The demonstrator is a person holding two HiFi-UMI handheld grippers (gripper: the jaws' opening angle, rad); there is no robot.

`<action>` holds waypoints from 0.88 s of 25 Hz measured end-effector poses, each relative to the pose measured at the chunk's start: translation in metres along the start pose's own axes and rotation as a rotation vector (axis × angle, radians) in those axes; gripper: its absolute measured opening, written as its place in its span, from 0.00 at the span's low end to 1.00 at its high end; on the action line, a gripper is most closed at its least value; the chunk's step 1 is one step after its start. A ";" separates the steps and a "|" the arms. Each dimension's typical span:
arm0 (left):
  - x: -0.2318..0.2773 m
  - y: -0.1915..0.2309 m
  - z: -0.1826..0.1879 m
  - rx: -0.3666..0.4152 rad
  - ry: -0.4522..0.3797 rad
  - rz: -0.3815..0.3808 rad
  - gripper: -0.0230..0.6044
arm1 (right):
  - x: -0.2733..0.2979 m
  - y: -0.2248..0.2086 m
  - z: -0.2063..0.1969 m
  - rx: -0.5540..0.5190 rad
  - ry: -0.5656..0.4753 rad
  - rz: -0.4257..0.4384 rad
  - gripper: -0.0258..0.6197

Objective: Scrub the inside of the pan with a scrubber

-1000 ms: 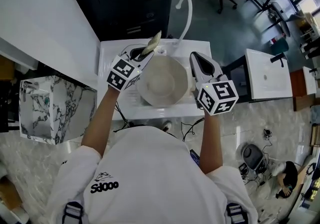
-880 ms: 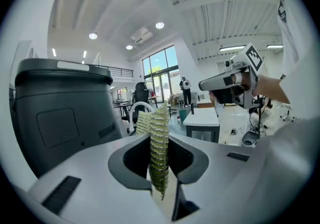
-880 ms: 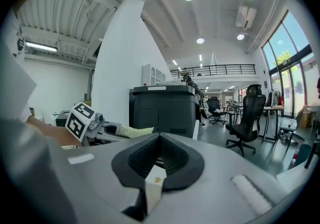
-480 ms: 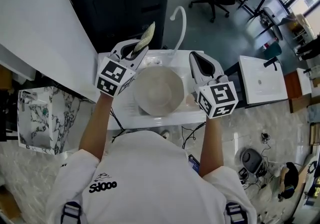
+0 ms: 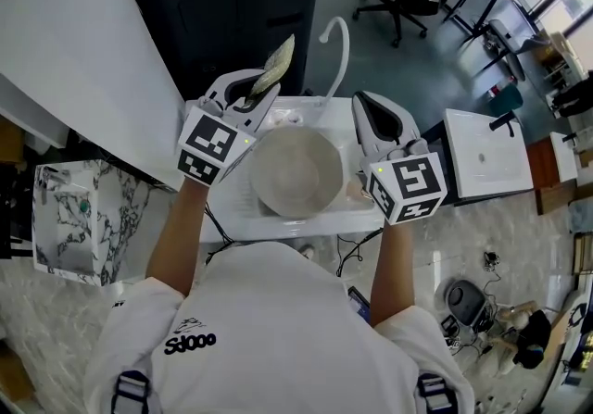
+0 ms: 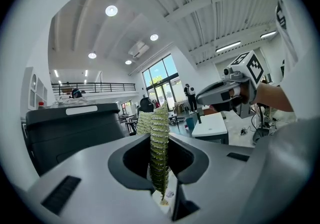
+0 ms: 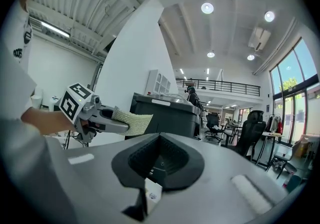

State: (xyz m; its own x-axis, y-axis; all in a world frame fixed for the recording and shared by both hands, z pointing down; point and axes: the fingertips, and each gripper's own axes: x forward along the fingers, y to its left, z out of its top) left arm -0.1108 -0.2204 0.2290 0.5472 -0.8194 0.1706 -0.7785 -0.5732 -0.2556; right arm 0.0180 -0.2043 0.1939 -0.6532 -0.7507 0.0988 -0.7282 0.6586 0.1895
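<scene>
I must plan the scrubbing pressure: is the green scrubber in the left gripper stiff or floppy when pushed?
Probably semi-stiff: the scrubber juts straight from the left gripper without drooping. Its thin woven sheet will likely bend when pressed into the pan.

Overhead view of a person in a white shirt [image 5: 278,329] standing at a white sink [image 5: 232,210] with a curved faucet [image 5: 341,37]. A pale round pan [image 5: 296,171] lies in the sink, between the two grippers. The left gripper [image 5: 259,93], at the pan's left rim, clamps a green scrubber [image 5: 278,60] that sticks up beyond its jaws, clear of the pan. The right gripper [image 5: 363,106], jaws together, is at the pan's right rim. A dark cabinet [image 5: 232,5] stands behind the sink and a marble-patterned block [image 5: 69,208] to its left.
</scene>
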 end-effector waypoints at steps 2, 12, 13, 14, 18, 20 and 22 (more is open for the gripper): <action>-0.001 0.000 0.001 -0.002 -0.003 0.002 0.14 | 0.001 0.002 -0.001 -0.001 0.004 0.001 0.05; -0.008 -0.002 0.010 -0.005 -0.022 -0.009 0.14 | 0.004 0.007 -0.007 -0.019 0.033 0.002 0.05; -0.008 -0.003 0.009 -0.004 -0.021 -0.010 0.14 | 0.004 0.008 -0.008 -0.017 0.034 0.002 0.05; -0.008 -0.003 0.009 -0.003 -0.019 -0.011 0.14 | 0.003 0.009 -0.009 -0.015 0.034 0.003 0.05; -0.010 -0.005 0.010 0.008 -0.015 -0.016 0.14 | 0.002 0.010 -0.006 -0.013 0.028 0.005 0.05; -0.009 -0.007 0.010 0.008 -0.014 -0.019 0.14 | 0.001 0.010 -0.006 -0.011 0.028 0.005 0.05; -0.009 -0.008 0.009 0.011 -0.011 -0.022 0.14 | 0.001 0.010 -0.007 -0.009 0.029 0.004 0.05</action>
State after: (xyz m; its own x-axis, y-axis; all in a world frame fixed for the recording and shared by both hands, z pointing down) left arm -0.1067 -0.2084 0.2212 0.5678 -0.8062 0.1663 -0.7625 -0.5912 -0.2627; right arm 0.0111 -0.1988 0.2033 -0.6501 -0.7491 0.1276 -0.7235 0.6615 0.1975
